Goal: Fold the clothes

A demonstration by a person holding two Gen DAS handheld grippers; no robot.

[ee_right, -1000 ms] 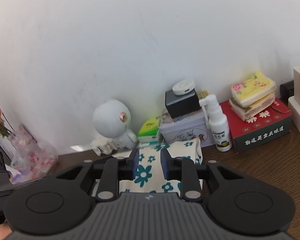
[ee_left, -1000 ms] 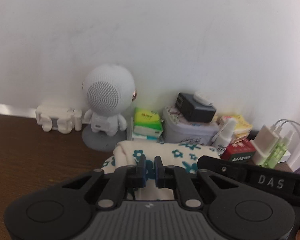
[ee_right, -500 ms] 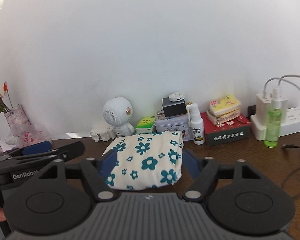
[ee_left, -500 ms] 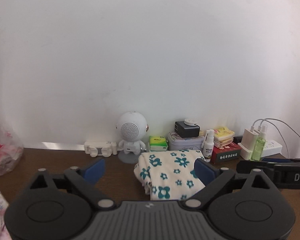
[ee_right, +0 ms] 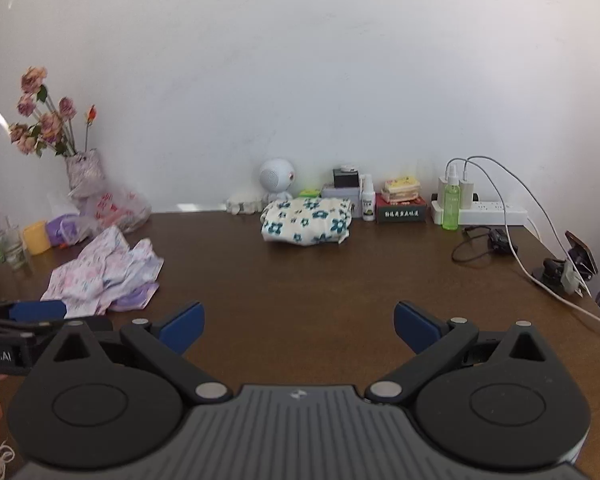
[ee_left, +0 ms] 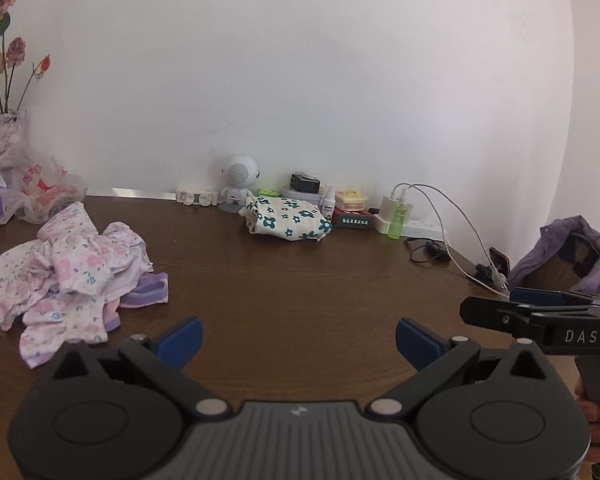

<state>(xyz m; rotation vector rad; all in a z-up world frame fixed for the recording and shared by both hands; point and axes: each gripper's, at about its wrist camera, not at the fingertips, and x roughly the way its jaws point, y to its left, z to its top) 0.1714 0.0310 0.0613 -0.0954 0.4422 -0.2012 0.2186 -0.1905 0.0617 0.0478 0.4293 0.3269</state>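
Observation:
A folded cream garment with teal flowers [ee_left: 288,220] [ee_right: 306,222] lies by itself at the back of the brown table [ee_left: 300,280], in front of the small items by the wall. A crumpled pile of pink floral clothes [ee_left: 68,268] [ee_right: 104,276] sits on the table's left side. My left gripper [ee_left: 298,336] hovers over the near part of the table, far from both; its jaws are opening wide with nothing between them. My right gripper [ee_right: 298,324] is beside it to the right, its jaws also opening and nothing between them.
Along the wall stand a white robot speaker [ee_left: 240,172], boxes, spray bottles, a green bottle [ee_right: 451,206] and a power strip [ee_right: 492,214] with trailing cables. A flower vase [ee_right: 82,168] and plastic bags stand at the left. A purple jacket [ee_left: 572,252] hangs at the right.
Both grippers let go of the folded teal-flowered garment, opened wide and pulled well back from the wall toward the near edge. The garment stays where it was set down.

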